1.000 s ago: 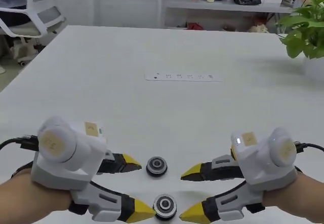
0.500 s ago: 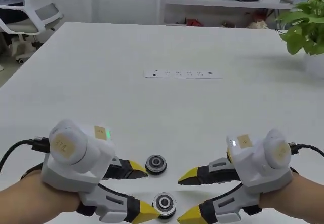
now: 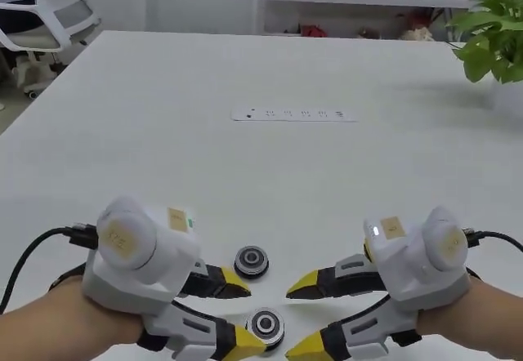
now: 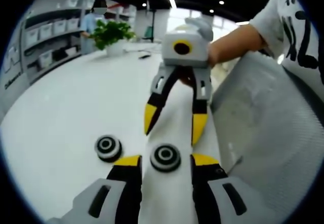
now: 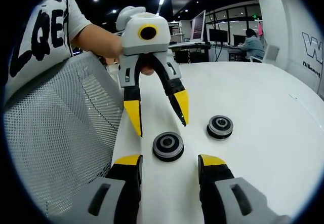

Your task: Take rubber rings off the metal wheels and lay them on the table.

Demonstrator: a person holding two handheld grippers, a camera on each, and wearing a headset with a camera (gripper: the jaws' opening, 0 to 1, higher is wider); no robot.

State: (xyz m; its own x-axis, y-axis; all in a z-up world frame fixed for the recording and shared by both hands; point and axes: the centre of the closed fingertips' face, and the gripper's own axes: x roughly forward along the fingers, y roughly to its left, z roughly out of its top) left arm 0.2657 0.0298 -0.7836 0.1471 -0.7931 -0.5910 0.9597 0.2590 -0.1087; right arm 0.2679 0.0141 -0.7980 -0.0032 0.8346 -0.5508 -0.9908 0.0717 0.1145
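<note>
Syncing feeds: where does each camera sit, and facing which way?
Head view: on headset, looking forward and down over the table; left hand-held gripper, right hand-held gripper, forearms show.
Left gripper view: on the left one, facing the right one; own jaws, shirt show.
Right gripper view: the reverse.
Shared: near wheel, far wheel.

Count: 2 wheels, far wheel (image 3: 251, 261) and near wheel (image 3: 265, 326). Dark rings (image 5: 156, 149): apparently 2 (one per wheel, edges hard to separate). Grippers: 2, left gripper (image 3: 249, 317), right gripper (image 3: 294, 320). Power strip (image 3: 292, 115): 1. Plant (image 3: 494, 38): 1.
</note>
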